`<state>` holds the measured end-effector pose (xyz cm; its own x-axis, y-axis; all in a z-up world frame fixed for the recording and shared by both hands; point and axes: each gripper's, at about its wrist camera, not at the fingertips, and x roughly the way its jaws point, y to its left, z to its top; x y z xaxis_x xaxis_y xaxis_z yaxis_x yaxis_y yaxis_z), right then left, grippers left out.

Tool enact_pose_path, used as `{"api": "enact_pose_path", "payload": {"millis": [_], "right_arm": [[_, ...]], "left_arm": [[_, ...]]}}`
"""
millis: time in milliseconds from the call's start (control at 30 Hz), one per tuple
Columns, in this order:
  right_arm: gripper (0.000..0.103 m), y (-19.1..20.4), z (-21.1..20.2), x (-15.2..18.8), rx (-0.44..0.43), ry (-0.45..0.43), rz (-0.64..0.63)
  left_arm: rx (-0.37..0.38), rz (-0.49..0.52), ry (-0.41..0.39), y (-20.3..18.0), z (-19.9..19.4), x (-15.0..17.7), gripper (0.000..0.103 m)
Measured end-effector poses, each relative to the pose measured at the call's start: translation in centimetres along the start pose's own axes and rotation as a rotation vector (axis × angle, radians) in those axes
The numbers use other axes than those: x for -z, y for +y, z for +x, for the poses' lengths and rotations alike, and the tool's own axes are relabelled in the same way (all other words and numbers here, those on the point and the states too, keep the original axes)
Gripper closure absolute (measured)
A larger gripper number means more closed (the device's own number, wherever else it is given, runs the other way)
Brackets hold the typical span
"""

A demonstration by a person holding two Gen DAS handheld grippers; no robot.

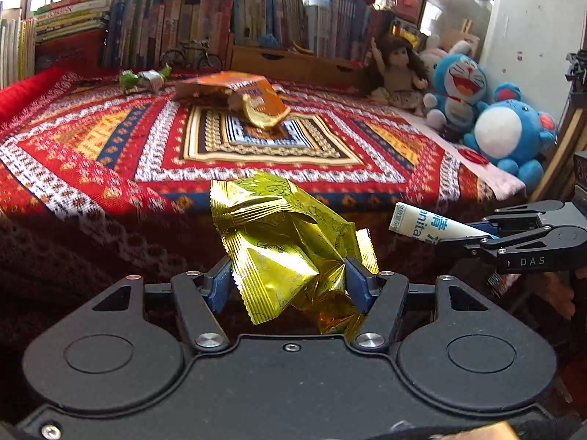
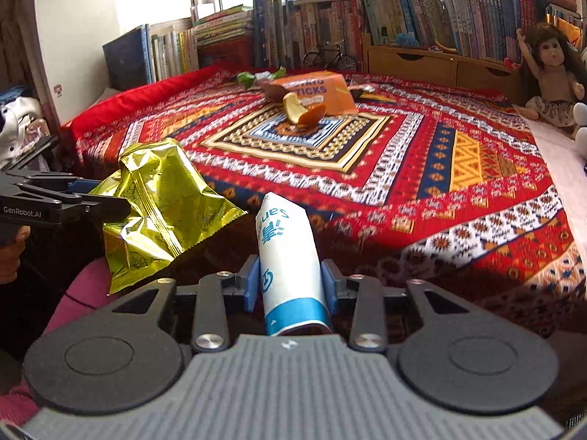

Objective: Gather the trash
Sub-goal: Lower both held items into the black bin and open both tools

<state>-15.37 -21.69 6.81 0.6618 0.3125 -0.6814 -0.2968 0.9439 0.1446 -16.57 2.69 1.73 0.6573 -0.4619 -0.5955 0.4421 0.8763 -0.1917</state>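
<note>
My left gripper is shut on a crumpled gold foil wrapper, held in the air in front of the bed's near edge. The same gold wrapper and left gripper appear at the left of the right wrist view. My right gripper is shut on a white and blue tissue packet, which points toward the bed. That packet and the right gripper show at the right of the left wrist view. On the bed lie an orange snack box, orange peel and a green wrapper.
A patterned red bedspread covers the bed. Books line the back, with a small model bicycle and wooden drawers. A doll and blue plush toys sit at the bed's right side.
</note>
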Motion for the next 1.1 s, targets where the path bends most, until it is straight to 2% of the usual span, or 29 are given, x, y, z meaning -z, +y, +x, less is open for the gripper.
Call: {"api": "enact_pose_path", "payload": {"millis": [167, 367, 433, 533, 667, 1100], "right_arm": [[0.061, 1.3, 1.6, 3.2, -0.055, 0.122, -0.025], [0.061, 1.8, 6.4, 6.2, -0.113, 0.3, 0.001], [0.061, 1.8, 8.2, 6.8, -0.127, 0.364, 0.012], [0.061, 1.5, 10.8, 7.7, -0.142, 0.452, 0.051], [0.061, 0.9, 13.8, 8.6, -0.153, 0.548, 0.11], [0.06, -0.4, 21.0, 11.5, -0.172, 0.734, 0.21]], "left_arm": [[0.033, -0.023, 0.189, -0.1, 3.0, 2.9, 0.043], [-0.005, -0.005, 0.408, 0.1, 8.8, 5.7, 0.043], [-0.012, 0.008, 0.522, 0.4, 11.5, 6.7, 0.043], [-0.017, -0.021, 0.614, 1.2, 14.8, 8.4, 0.043], [-0.026, -0.017, 0.686, 1.6, 17.6, 10.0, 0.042], [-0.056, -0.004, 0.835, 2.2, 23.4, 13.0, 0.041]]}}
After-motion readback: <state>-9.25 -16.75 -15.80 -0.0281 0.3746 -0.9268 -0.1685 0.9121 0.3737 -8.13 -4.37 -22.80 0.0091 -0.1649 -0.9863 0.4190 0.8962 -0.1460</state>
